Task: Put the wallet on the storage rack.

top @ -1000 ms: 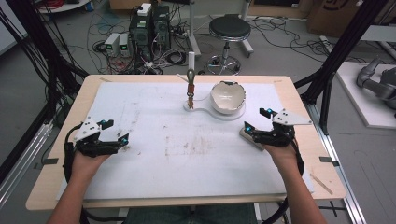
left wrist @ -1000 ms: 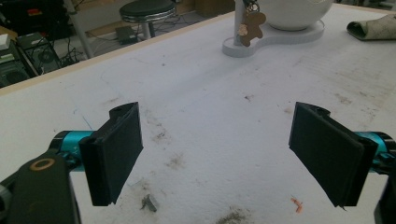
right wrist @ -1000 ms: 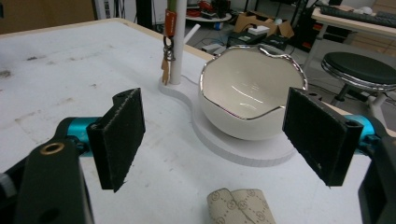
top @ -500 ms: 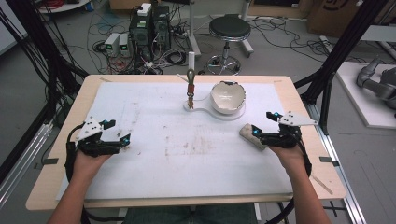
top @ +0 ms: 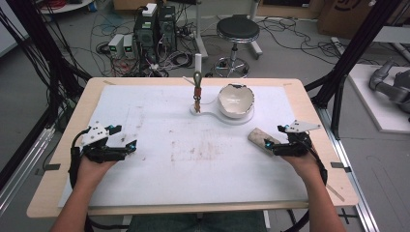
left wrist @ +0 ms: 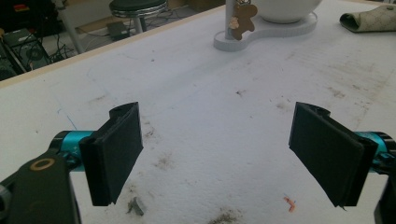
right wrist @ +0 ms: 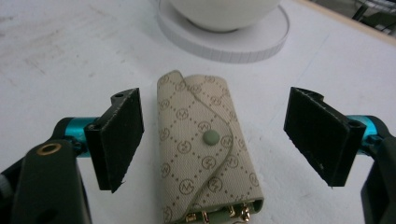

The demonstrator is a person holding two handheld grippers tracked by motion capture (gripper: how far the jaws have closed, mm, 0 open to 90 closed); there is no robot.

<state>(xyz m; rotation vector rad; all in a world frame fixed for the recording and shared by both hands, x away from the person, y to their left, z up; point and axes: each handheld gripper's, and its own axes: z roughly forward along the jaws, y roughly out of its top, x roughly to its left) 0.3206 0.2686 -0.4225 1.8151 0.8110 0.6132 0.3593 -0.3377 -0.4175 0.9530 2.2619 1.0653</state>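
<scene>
- Beige key pouch (right wrist: 205, 149) lies flat on the tabletop (top: 193, 183), just in front of the white bowl (top: 235, 100)
- Right gripper (right wrist: 212, 140) straddles the pouch, wide apart, not yet gripping
- Left gripper (left wrist: 229, 149) wide, holding nothing, far from the bowl

place: we read this as a lab or test room | signs: computer towers (top: 155, 29) and tangled cables (top: 104, 48) on a bare floor, black frame struts (top: 355, 53), round stool (top: 237, 29) | right edge: probably a grey robot arm (top: 391, 87), too cropped for us to confirm
</scene>
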